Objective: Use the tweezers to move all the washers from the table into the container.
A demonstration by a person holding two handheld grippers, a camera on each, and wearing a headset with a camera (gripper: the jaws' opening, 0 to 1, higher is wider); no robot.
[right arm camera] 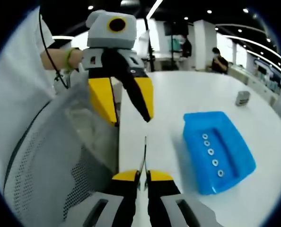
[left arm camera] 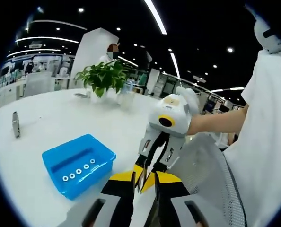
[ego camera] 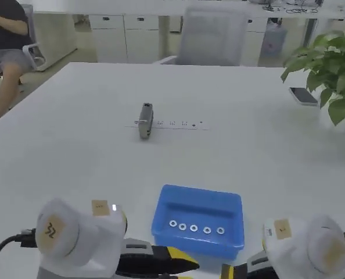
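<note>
A: What of the table (ego camera: 74, 145)?
B: White, with a blue container (ego camera: 190, 239) near its front edge.
A: Grippers?
B: The left gripper (right arm camera: 131, 118) is held level, jaws spread, facing the right gripper (right arm camera: 143, 177), which pinches the tweezers (right arm camera: 144, 151), tips toward the left one.
A: And the washers (ego camera: 196, 228)?
B: Five, one row, inside the container.

We see five silver washers (ego camera: 196, 227) in a row inside the shallow blue container (ego camera: 201, 204) at the table's (ego camera: 74, 151) near edge. The thin tweezers (right arm camera: 144, 152) are clamped in the right gripper (right arm camera: 141, 176).

Blue container (ego camera: 198, 192), silvery washers (ego camera: 194, 227), white surface (ego camera: 103, 157); left tool (right arm camera: 131, 120) and right tool (right arm camera: 141, 176) yellow, black, white.
</note>
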